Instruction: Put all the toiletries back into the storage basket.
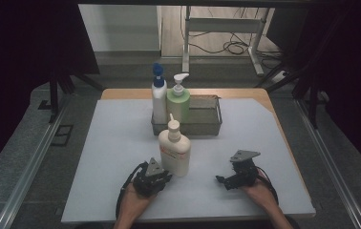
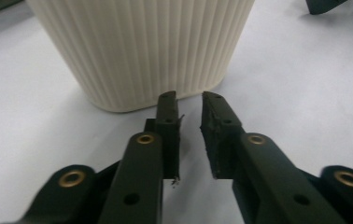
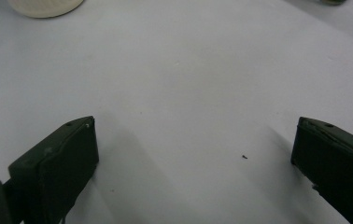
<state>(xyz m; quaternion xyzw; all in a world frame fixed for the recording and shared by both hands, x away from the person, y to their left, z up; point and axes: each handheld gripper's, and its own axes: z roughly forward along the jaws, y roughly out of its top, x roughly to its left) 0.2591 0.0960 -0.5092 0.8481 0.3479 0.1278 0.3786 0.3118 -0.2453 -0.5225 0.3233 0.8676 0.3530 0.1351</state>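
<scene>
A cream bottle [image 1: 174, 150] with a ribbed body and a nozzle cap stands on the white mat, in front of the basket. My left gripper [image 1: 162, 179] lies just left of its base. In the left gripper view the ribbed wall of the bottle [image 2: 142, 46] rises right beyond the left gripper [image 2: 189, 100], whose jaws stand a narrow gap apart with nothing between them. My right gripper [image 1: 222, 180] rests on the mat to the right of the bottle, its tips pointing left. It [image 3: 193, 126] is wide open over bare mat, with the bottle's base [image 3: 44, 5] far off.
A wire basket [image 1: 205, 121] stands behind the cream bottle. In its left end are a white bottle with a blue cap [image 1: 158, 98] and a green pump bottle [image 1: 178, 102]. The white mat [image 1: 111, 143] covers most of the wooden table.
</scene>
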